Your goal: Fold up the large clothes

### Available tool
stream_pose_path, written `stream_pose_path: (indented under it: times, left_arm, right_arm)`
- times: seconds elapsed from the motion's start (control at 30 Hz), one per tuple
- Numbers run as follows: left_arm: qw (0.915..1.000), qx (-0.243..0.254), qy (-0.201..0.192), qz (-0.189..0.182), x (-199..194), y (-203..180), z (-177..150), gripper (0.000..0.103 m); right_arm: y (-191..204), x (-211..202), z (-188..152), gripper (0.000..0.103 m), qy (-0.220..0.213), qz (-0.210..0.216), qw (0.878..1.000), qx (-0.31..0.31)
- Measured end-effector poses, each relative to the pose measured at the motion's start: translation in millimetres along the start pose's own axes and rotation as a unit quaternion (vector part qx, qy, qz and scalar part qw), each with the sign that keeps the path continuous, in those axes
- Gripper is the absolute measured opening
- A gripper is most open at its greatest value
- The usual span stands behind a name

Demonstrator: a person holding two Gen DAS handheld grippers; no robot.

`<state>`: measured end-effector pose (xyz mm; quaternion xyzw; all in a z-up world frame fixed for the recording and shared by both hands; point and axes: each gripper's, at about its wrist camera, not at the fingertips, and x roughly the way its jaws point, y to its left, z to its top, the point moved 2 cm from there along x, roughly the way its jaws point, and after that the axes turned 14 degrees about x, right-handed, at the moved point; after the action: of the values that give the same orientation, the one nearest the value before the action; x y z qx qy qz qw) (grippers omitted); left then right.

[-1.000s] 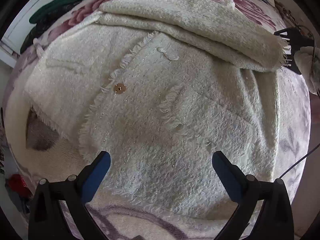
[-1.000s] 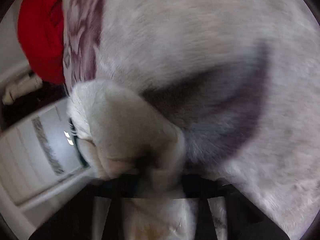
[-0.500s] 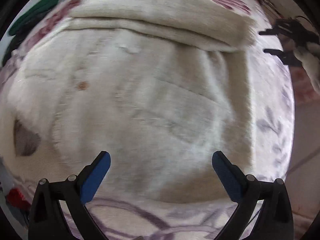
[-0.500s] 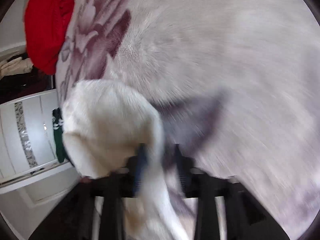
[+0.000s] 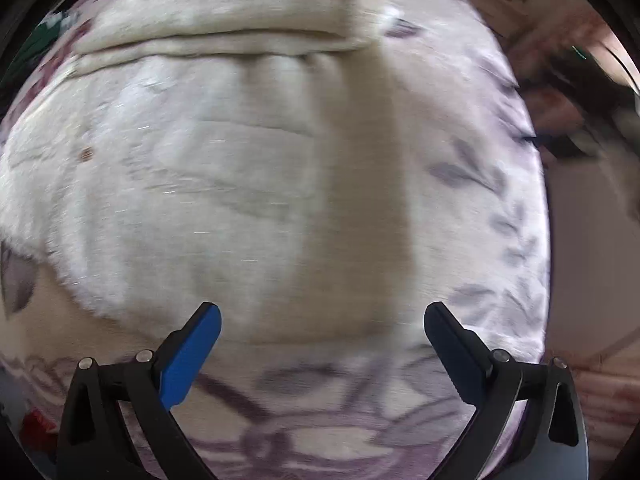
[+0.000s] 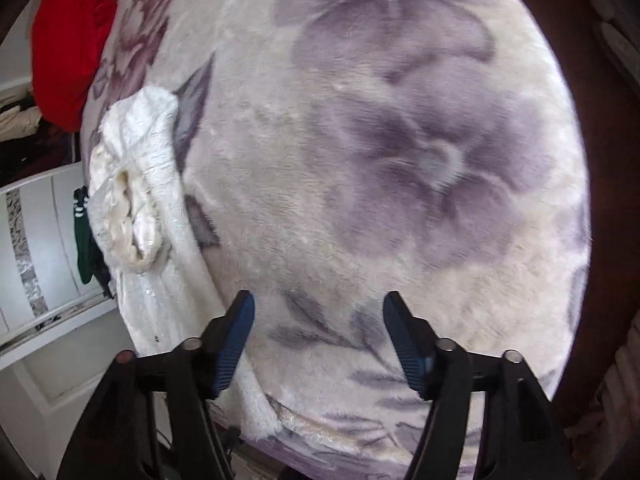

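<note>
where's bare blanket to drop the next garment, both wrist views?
Right wrist view: wide bare floral blanket right of the cream jacket's sleeve, up to the red cloth. Left wrist view: a bare strip between jacket and bed edge, another below its hem. The jacket crowds the rest.

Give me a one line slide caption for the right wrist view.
Open right gripper, jaws just opened and empty, above the flowered blanket, with the cream jacket's sleeve lying at left.

Bare blanket [image 6: 400, 140] lies open; cream garment [image 6: 136, 168] apparently bunched at its left edge.
</note>
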<state>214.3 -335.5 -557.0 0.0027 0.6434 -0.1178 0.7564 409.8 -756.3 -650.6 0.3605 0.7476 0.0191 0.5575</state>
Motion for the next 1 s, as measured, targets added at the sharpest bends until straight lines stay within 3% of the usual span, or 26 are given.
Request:
stream_pose_path:
  times: [0.07,0.13,0.23,0.27,0.3,0.33,0.37,0.4,0.5,0.63,0.67,0.7,0.73,0.87,1.0]
  left_arm:
    - [0.9996,0.023,0.008,-0.013,12.9,-19.1,1.1,0.103]
    - [0.9988,0.045,0.019,0.009,29.5,-27.8,7.7,0.103]
    - [0.9978,0.049,0.014,0.042,38.5,-34.0,6.7,0.100]
    - [0.9975,0.046,0.008,0.053,37.2,-32.6,7.8,0.089]
    - [0.9971,0.043,0.002,0.063,32.8,-29.0,9.3,0.068]
    - [0.9965,0.040,-0.009,0.073,28.5,-25.8,10.2,0.058]
    - [0.9964,0.039,-0.014,0.074,26.2,-23.4,10.4,0.038]
    - [0.9963,0.039,-0.018,0.074,22.9,-20.0,11.0,0.026]
    - [0.9956,0.037,-0.041,0.076,16.7,-15.2,11.4,0.015]
    - [0.9945,0.020,-0.074,0.071,-6.9,1.0,8.3,0.013]
    - [0.9940,0.015,-0.081,0.072,-12.4,5.1,8.1,0.013]
    - [0.9936,0.005,-0.090,0.068,-20.3,11.8,7.6,0.013]
    - [0.9931,-0.004,-0.097,0.065,-24.0,14.4,8.7,0.013]
    - [0.9898,-0.028,-0.121,0.070,-56.6,43.0,9.7,0.012]
    - [0.9847,-0.062,-0.149,0.065,-94.9,83.4,12.6,0.012]
  right_arm:
    - [22.3,11.2,7.8,0.074,0.001,0.030,1.000,-0.009]
    - [50.5,26.2,20.0,0.084,0.007,0.068,0.998,-0.012]
    - [92.5,53.9,33.5,0.087,0.032,0.133,0.990,-0.020]
    - [106.9,63.9,37.3,0.088,0.039,0.151,0.987,-0.021]
    - [124.1,74.8,41.6,0.092,0.051,0.177,0.983,-0.026]
    - [133.5,79.1,42.9,0.096,0.054,0.188,0.980,-0.030]
    - [150.6,87.9,43.5,0.098,0.058,0.197,0.978,-0.044]
    - [165.1,94.2,42.3,0.100,0.066,0.201,0.975,-0.065]
    - [192.5,121.4,42.0,0.101,0.069,0.181,0.977,-0.094]
    - [197.5,153.1,54.4,0.100,0.085,0.139,0.983,-0.080]
    - [197.2,154.8,56.1,0.096,0.081,0.145,0.984,-0.064]
    - [195.4,154.0,57.3,0.067,0.070,0.147,0.986,-0.039]
    - [195.2,154.6,56.0,0.029,0.074,0.159,0.984,-0.022]
    - [210.7,143.4,40.5,0.024,0.042,0.136,0.990,-0.004]
    - [260.3,113.6,16.3,0.022,0.013,0.095,0.995,-0.029]
